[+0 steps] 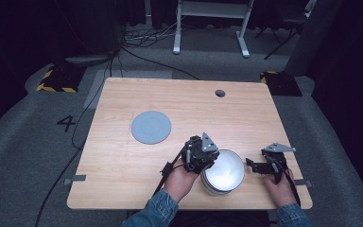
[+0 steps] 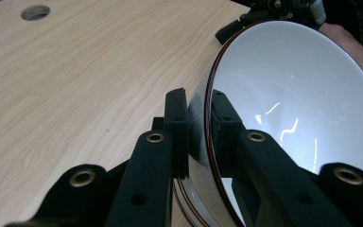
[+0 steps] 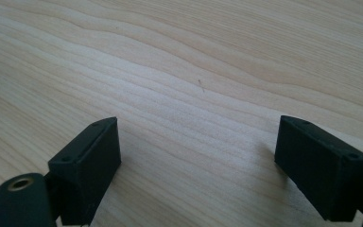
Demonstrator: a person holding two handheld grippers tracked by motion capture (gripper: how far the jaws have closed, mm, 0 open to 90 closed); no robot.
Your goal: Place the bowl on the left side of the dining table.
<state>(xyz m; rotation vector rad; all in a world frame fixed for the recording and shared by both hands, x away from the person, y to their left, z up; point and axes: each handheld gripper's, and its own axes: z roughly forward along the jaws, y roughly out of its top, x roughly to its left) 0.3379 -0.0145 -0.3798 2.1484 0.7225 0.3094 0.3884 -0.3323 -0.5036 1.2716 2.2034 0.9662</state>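
A white bowl (image 1: 227, 170) with a thin dark rim line sits on top of a stack of bowls near the table's front edge. My left gripper (image 1: 207, 163) is shut on the left rim of that white bowl (image 2: 293, 94), one jaw outside the wall and one inside, as the left gripper view shows (image 2: 199, 118). The bowl looks tilted up in the grip. To the right of the bowl my right gripper (image 1: 251, 164) stands open, its jaws wide apart over bare wood (image 3: 198, 142) with nothing between them.
A flat grey round plate (image 1: 151, 126) lies on the wooden table (image 1: 123, 161) at left of centre. A round cable hole (image 1: 220, 93) is near the far edge. Black cables trail from both grippers toward the front edge.
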